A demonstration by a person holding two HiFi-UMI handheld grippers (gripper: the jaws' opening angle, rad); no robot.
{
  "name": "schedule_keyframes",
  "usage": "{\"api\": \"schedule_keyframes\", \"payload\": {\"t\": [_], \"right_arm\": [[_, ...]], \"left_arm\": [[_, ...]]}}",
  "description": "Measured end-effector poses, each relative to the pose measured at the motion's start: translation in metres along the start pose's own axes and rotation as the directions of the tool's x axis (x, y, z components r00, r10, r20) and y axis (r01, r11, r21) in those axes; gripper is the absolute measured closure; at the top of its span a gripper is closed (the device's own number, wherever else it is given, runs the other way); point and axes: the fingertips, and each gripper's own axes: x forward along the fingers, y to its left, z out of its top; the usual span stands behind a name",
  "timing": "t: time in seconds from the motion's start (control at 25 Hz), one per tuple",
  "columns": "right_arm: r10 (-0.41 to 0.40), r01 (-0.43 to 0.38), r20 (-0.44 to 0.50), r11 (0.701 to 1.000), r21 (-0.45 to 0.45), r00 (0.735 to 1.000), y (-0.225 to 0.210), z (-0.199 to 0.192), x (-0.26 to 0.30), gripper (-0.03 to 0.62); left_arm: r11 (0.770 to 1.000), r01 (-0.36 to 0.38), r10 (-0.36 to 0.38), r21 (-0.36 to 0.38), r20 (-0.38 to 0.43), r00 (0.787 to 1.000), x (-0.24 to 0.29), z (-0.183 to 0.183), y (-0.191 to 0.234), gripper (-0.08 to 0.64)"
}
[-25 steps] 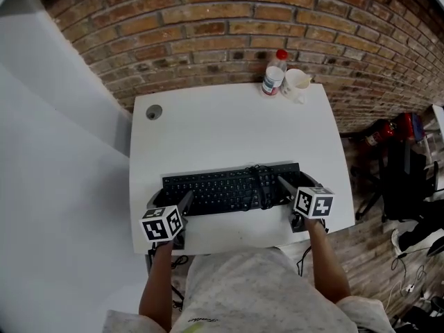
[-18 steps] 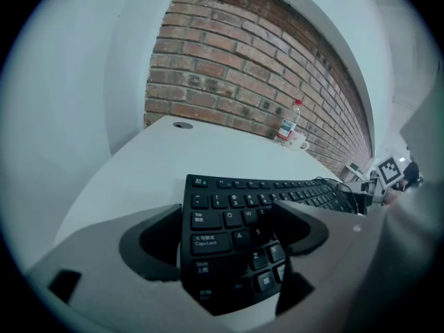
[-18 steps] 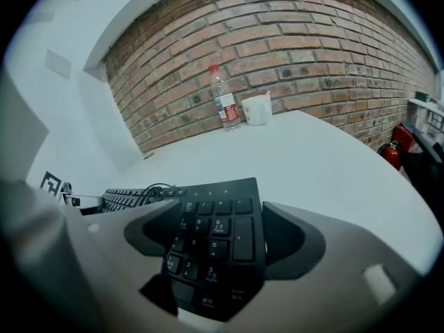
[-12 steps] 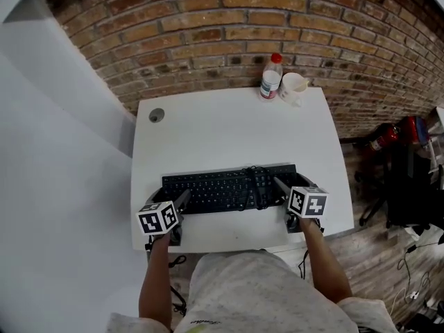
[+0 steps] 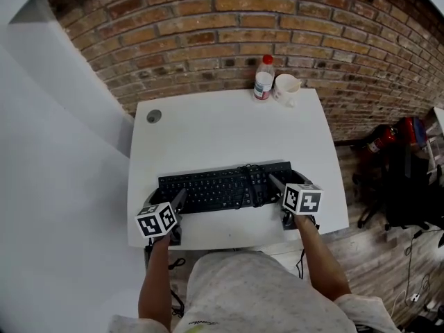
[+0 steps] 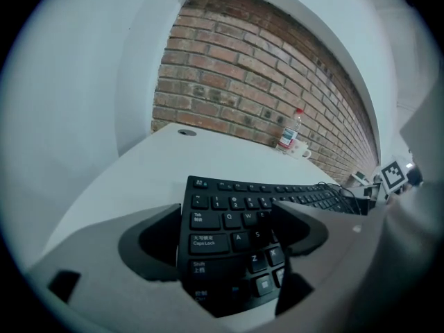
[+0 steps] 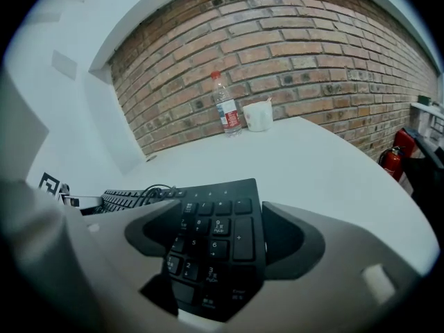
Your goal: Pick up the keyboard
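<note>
Straddling both ends of the black keyboard [image 5: 222,188], I hold my two grippers low at the near side of the white desk [image 5: 208,127]. The keyboard sits across the desk's near part, parallel to its front edge, with its black cable [image 5: 254,183] bunched in a loose tangle over the keys right of the middle.

My left gripper [image 6: 225,217] has its jaws spread wide and not clamped. One jaw sits just outside the keyboard's left edge and the other reaches over the letter keys, so the Tab and Caps Lock end lies between them. My right gripper [image 7: 218,217] is likewise released, jaws well apart. The number pad lies between them, one jaw just off the right edge and one over the keys.

From the head view, the left marker cube [image 5: 158,220] and the right marker cube [image 5: 301,199] sit near the desk's front edge. At the far edge, against the brick wall [image 5: 243,19], a water bottle [image 5: 263,78] with a red cap stands just beside a white mug [image 5: 285,87]. A round cable hole [image 5: 154,116] sits in the far left corner.
</note>
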Motion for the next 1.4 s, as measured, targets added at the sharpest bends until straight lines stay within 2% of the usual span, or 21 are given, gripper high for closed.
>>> {"api": "schedule_keyframes", "payload": {"t": [0.28, 0.6, 0.92, 1.4], "right_arm": [[0.035, -0.032, 0.106, 0.999, -0.031, 0.994, 0.009, 0.04, -0.022, 0.221], [0.066, -0.047, 0.252, 0.996, -0.08, 0.966, 0.025, 0.101, -0.063, 0.219], [0.103, -0.053, 0.4, 0.989, -0.135, 0.911, 0.044, 0.159, -0.114, 0.219], [0.137, -0.042, 0.538, 0.982, -0.185, 0.832, 0.072, 0.201, -0.17, 0.218]], "left_arm": [[0.999, 0.0, -0.005, 0.042, 0.114, 0.994, -0.022, 0.042, -0.018, 0.158], [0.996, 0.011, -0.032, 0.084, 0.252, 0.967, -0.056, 0.102, -0.045, 0.158], [0.992, 0.018, -0.068, 0.127, 0.398, 0.915, -0.101, 0.16, -0.073, 0.158], [0.986, 0.014, -0.105, 0.166, 0.553, 0.827, -0.154, 0.207, -0.093, 0.156]]}}
